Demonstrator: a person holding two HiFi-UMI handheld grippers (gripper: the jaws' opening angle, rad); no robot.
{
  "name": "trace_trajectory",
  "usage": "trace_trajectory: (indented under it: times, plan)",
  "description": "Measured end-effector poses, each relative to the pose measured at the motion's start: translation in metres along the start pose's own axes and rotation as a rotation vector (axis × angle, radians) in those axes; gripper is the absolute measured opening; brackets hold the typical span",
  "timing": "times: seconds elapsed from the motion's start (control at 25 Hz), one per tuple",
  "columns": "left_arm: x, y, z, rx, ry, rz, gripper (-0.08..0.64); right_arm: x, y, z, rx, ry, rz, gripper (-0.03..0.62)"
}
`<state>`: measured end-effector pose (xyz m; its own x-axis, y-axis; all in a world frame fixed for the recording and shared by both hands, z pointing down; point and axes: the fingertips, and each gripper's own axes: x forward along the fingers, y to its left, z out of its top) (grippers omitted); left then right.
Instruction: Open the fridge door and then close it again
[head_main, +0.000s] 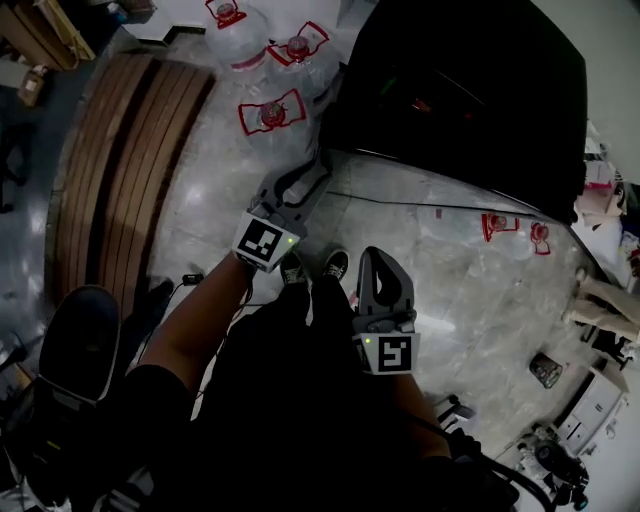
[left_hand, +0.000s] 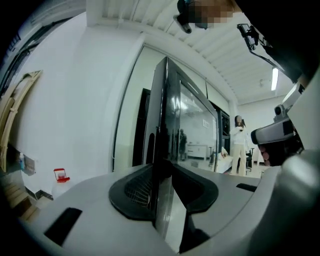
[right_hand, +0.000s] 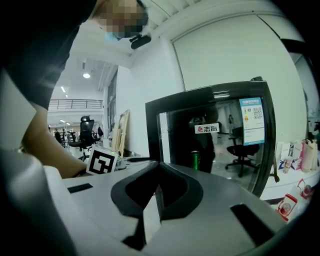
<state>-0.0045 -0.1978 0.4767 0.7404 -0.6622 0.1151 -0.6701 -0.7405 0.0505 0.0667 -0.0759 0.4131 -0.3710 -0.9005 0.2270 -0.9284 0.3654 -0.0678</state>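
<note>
1 fridge (head_main: 470, 90) | 1 left gripper (left_hand: 164, 172): jaws apart at door edge (left_hand: 162, 115) | 1 right gripper (right_hand: 159, 172): jaws together, empty

Curved wooden slats (head_main: 120, 170) lie on a glossy grey floor (head_main: 420, 250); walls (left_hand: 75, 100) are white.

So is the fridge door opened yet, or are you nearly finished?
Done: nothing I can be sure of; the black glass-fronted fridge door looks shut in the right gripper view. In hand: the left gripper, jaws apart, is lined up on the door's edge without gripping it. The right gripper is shut and empty. Left: likely both the opening and the closing.
</note>
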Motion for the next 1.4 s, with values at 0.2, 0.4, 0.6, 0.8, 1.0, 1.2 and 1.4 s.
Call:
trace_trajectory:
  times: [0.2,0.4,0.6,0.8,1.0,1.2,1.4]
  plan:
    - [0.036,0.029,0.005,0.006,-0.016,-0.061,0.114,0.016,-0.012,0.002,-0.011,0.011,-0.011,0.015]
    - [0.071,0.050,0.011,0.004,-0.037,-0.088,0.118,0.020,-0.020,-0.005,0.002,0.036,-0.035,0.015]
    - [0.077,0.053,0.012,-0.006,-0.059,-0.063,0.118,0.019,-0.028,-0.010,0.002,0.045,-0.043,0.015]
    - [0.065,0.055,0.012,0.016,-0.037,0.022,0.121,0.011,-0.024,-0.001,-0.004,0.021,-0.045,0.015]
    - [0.020,0.017,0.029,0.051,-0.050,0.056,0.041,-0.001,-0.016,0.011,0.002,-0.023,-0.034,0.015]
    - [-0.037,-0.049,0.075,0.082,-0.037,0.041,0.008,-0.014,0.006,0.037,0.020,-0.081,0.021,0.015]
    - [-0.084,-0.091,0.122,0.007,-0.049,0.071,0.008,-0.031,0.030,0.061,-0.020,-0.083,0.078,0.015]
